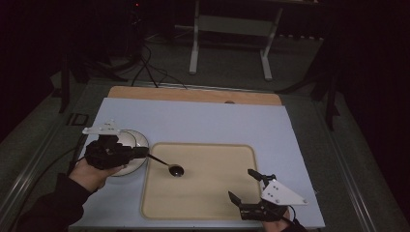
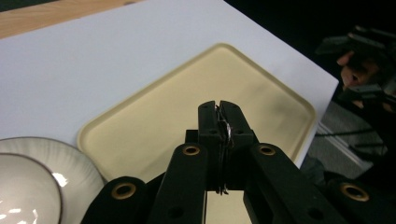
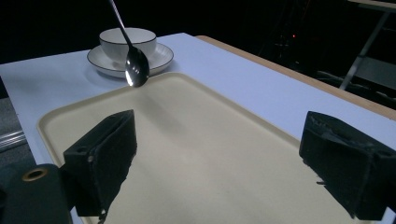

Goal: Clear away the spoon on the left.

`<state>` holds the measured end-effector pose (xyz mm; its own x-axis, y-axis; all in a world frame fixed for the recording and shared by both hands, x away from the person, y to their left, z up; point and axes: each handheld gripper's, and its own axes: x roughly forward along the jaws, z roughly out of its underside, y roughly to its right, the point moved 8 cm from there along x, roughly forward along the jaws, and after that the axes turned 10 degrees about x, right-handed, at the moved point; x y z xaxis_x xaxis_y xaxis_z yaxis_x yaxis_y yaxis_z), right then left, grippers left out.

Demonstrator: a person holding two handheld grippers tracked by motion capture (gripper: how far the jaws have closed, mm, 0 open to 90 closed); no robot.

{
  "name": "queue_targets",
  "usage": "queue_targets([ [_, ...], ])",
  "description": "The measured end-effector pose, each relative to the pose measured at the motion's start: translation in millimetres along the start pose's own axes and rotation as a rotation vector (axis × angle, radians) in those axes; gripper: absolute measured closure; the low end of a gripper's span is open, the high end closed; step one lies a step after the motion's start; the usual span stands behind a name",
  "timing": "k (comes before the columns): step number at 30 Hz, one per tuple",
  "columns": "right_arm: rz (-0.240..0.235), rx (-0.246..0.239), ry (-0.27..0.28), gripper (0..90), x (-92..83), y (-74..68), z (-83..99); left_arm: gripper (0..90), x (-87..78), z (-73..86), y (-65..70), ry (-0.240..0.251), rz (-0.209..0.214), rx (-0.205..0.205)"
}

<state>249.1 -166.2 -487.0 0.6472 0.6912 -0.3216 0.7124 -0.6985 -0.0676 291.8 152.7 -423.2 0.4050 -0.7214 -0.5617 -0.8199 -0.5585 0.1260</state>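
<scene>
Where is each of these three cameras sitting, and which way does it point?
High view: above the person's side, looking forward and down on the tray; forearms and both claws show.
Left gripper view: rides the left claw, shut on the spoon's handle, facing across the tray.
Right gripper view: rides the open right claw, facing the spoon and cup.
All three share the tray.

Item count on the work surface: one spoon (image 1: 170, 167), metal, with a single bowl end. One cup (image 3: 127, 41), white with a dark rim. One saucer (image 3: 161, 55), white, bearing the cup. One tray (image 1: 212, 203), beige, rectangular with rounded corners. One pale blue mat (image 1: 203, 121). Two grippers: one left gripper (image 1: 145, 152) and one right gripper (image 1: 243, 185), each with two black jaws.
</scene>
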Motion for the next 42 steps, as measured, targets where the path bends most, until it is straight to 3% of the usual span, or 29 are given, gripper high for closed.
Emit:
queue_targets([
  [6,-0.002,0.001,0.001,11.2,-0.6,-0.2,-0.1,88.9,8.3,-4.6,8.8,-0.054,0.033,0.051],
  [25,-0.011,-0.003,-0.004,11.2,-0.5,0.1,0.5,88.7,40.8,-5.6,28.9,-0.151,0.149,0.108],
  [35,-0.013,-0.005,-0.005,11.2,-0.9,0.2,0.5,88.6,60.0,-0.2,33.9,-0.234,0.185,0.130],
  [42,-0.017,-0.002,-0.007,11.2,-0.8,0.6,0.9,88.6,72.3,4.6,34.0,-0.282,0.209,0.119],
])
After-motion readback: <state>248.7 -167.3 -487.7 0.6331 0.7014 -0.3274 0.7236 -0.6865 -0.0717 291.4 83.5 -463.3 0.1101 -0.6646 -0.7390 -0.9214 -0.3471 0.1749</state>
